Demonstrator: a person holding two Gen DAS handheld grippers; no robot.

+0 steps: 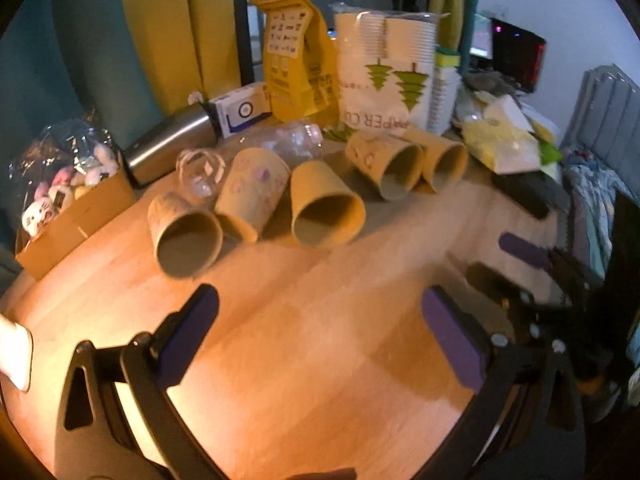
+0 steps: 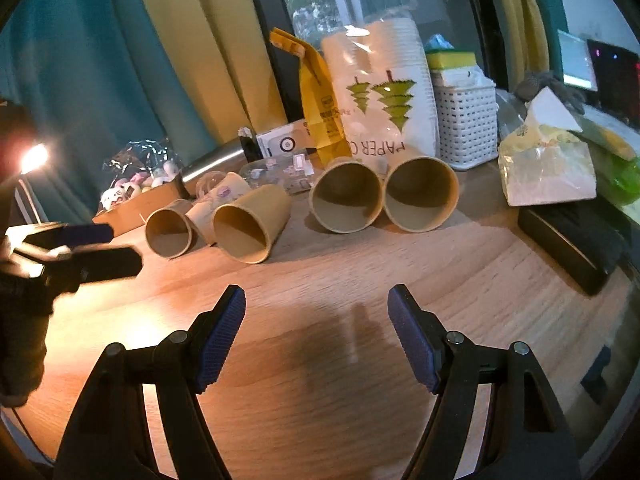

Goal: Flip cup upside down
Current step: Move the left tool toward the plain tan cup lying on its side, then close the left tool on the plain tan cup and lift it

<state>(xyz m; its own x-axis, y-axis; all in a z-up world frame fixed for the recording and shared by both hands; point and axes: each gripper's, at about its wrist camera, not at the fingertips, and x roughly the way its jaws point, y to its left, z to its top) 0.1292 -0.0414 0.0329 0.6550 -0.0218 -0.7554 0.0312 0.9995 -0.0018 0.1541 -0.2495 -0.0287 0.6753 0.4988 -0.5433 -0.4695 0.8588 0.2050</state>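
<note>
Several tan paper cups lie on their sides on the wooden table point(image 1: 304, 340), mouths toward me. In the left wrist view one cup point(image 1: 186, 236) is at the left, one point(image 1: 326, 210) in the middle, and a pair point(image 1: 404, 164) further back. My left gripper point(image 1: 320, 300) is open and empty, short of the cups. In the right wrist view my right gripper point(image 2: 316, 300) is open and empty, short of the middle cup point(image 2: 250, 224) and the pair point(image 2: 346, 196). The left gripper point(image 2: 108, 246) shows at the left there; the right gripper point(image 1: 504, 258) shows at the right in the left wrist view.
Behind the cups are a bag of paper cups point(image 2: 384, 96), a yellow pouch point(image 1: 296, 48), a steel flask point(image 1: 168, 144), a clear bottle point(image 1: 288, 140), a cardboard box of toys point(image 1: 72, 204), a white basket point(image 2: 466, 124), a tissue pack point(image 2: 548, 168) and a black case point(image 2: 576, 248).
</note>
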